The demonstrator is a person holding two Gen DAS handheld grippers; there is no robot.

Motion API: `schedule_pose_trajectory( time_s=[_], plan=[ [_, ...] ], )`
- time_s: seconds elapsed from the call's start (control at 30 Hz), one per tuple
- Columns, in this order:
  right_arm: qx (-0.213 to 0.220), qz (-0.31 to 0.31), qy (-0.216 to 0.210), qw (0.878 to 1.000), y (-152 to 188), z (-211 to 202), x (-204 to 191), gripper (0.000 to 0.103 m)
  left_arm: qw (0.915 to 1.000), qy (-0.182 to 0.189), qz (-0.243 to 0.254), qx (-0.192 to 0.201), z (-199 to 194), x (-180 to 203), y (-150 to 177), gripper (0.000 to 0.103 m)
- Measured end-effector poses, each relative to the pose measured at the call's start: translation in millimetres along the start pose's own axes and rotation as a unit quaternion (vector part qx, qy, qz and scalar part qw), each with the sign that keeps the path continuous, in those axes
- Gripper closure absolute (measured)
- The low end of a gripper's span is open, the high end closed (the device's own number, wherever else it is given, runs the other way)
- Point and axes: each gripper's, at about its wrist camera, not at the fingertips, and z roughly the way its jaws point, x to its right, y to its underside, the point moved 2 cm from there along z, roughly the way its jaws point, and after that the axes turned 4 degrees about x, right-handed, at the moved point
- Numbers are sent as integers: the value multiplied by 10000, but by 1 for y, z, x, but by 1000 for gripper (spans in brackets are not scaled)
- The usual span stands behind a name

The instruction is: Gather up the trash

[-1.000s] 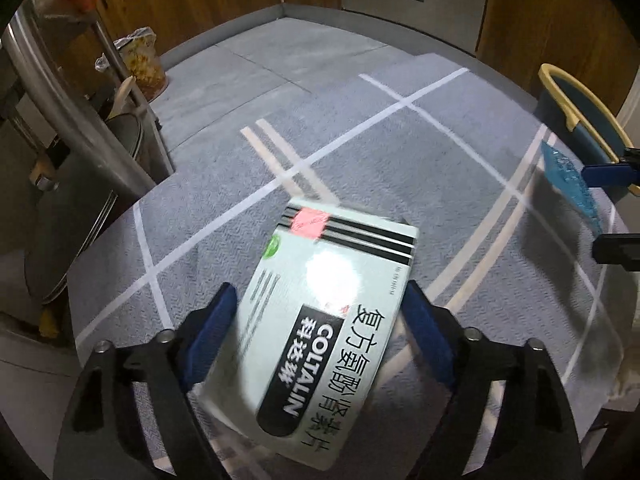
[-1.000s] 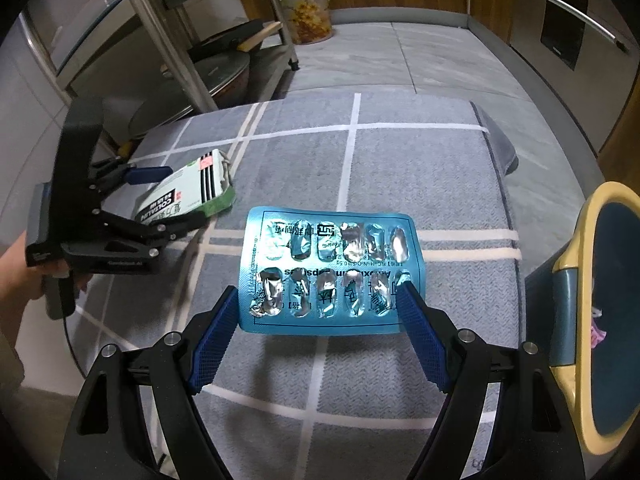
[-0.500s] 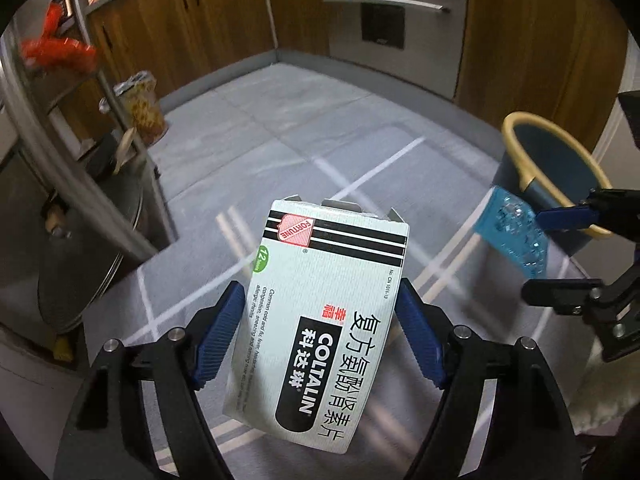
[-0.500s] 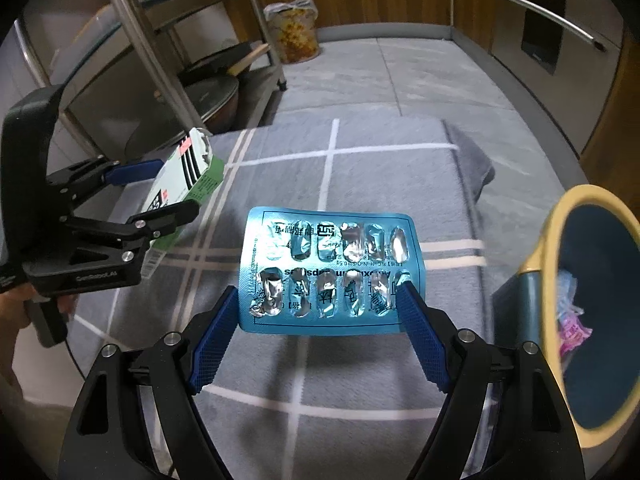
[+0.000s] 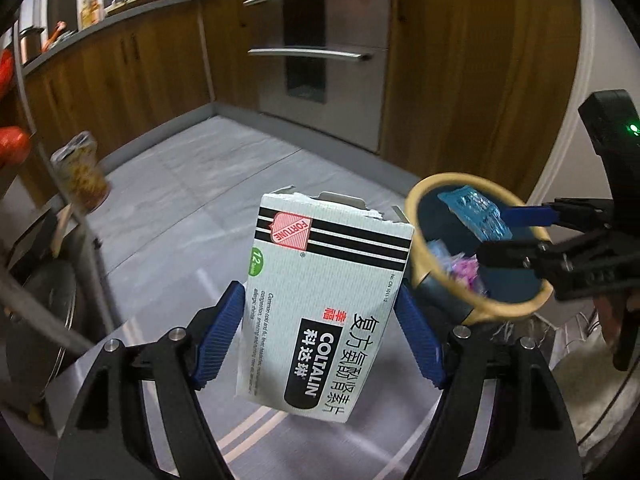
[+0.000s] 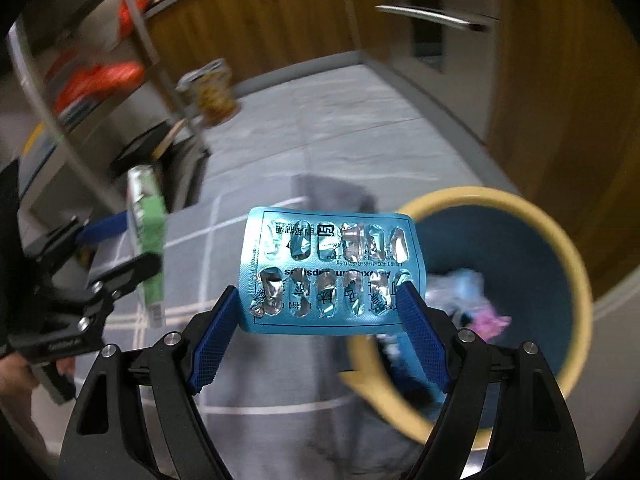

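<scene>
My left gripper (image 5: 320, 320) is shut on a white Coltalin medicine box (image 5: 324, 300) and holds it up in the air, left of the bin. It shows from the side in the right wrist view (image 6: 146, 236). My right gripper (image 6: 320, 320) is shut on a blue empty blister pack (image 6: 330, 272), held over the near rim of the blue bin with a yellow rim (image 6: 560, 240). In the left wrist view the blister pack (image 5: 476, 212) hangs above the bin (image 5: 424, 248). The bin holds pink and blue scraps (image 6: 480, 300).
A grey rug with white lines (image 6: 260, 360) covers the floor below. A metal rack with pans (image 5: 48, 280) stands at the left, with a snack bag (image 5: 82, 176) on the floor beyond it. Wooden cabinets and a steel oven (image 5: 320, 40) line the back.
Both grippers have lifted off the rug and swung toward the bin with their loads. The blister pack now hangs over the bin; the box has risen and tilted upright.
</scene>
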Motion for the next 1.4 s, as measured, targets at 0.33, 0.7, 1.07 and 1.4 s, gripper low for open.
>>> schedule_pose_trajectory(
  time_s=[0.33, 0.7, 1.07, 1.4],
  plan=[
    [-9, 552, 725, 9958, 1, -9, 90, 23, 9978, 630, 36, 205, 11, 15, -12, 28],
    [-464, 718, 894, 9923, 20, 15, 137, 23, 9932, 1116, 323, 44, 62, 89, -29, 28],
    [-701, 669, 903, 9912, 26, 32, 151, 23, 9898, 1359, 331, -265, 96, 109, -18, 27],
    [-723, 529, 893, 9920, 25, 22, 124, 22, 9939, 1058, 50, -291, 70, 93, -19, 27]
  ],
)
